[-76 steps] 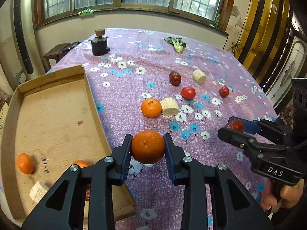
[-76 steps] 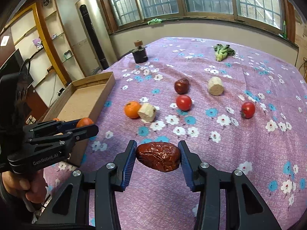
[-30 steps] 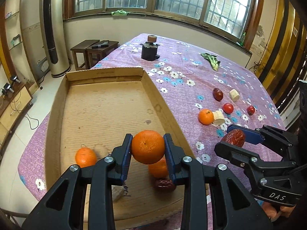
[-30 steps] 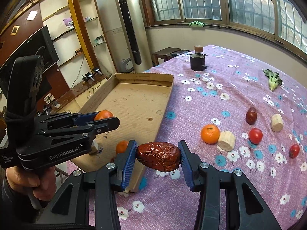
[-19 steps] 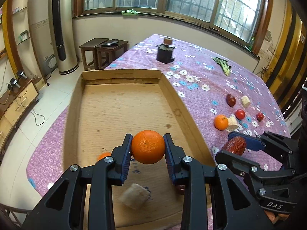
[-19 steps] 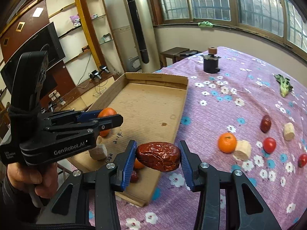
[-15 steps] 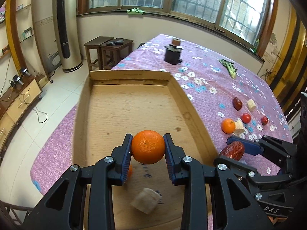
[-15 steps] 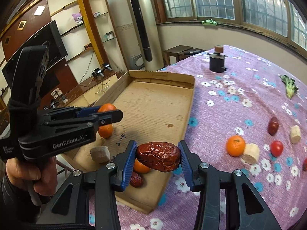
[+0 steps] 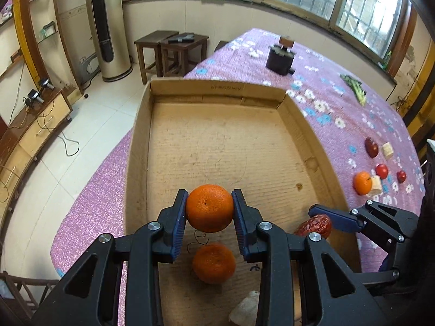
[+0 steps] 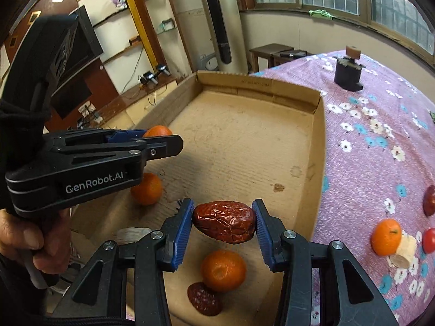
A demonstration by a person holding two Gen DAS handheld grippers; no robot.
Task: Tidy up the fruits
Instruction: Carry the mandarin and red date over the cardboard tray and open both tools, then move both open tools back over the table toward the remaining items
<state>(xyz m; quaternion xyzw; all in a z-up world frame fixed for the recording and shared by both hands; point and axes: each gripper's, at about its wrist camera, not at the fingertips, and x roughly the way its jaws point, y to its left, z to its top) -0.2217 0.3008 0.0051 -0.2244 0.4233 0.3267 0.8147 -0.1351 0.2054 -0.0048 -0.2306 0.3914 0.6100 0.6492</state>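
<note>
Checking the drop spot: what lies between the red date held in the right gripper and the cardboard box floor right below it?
In the right wrist view, an orange and a second date lie on the box floor, just below the held date in the right gripper.

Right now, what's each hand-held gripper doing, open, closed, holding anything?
Left hand-held gripper: closed on an orange, above the cardboard box.
Right hand-held gripper: closed on a red date, also above the box.
</note>
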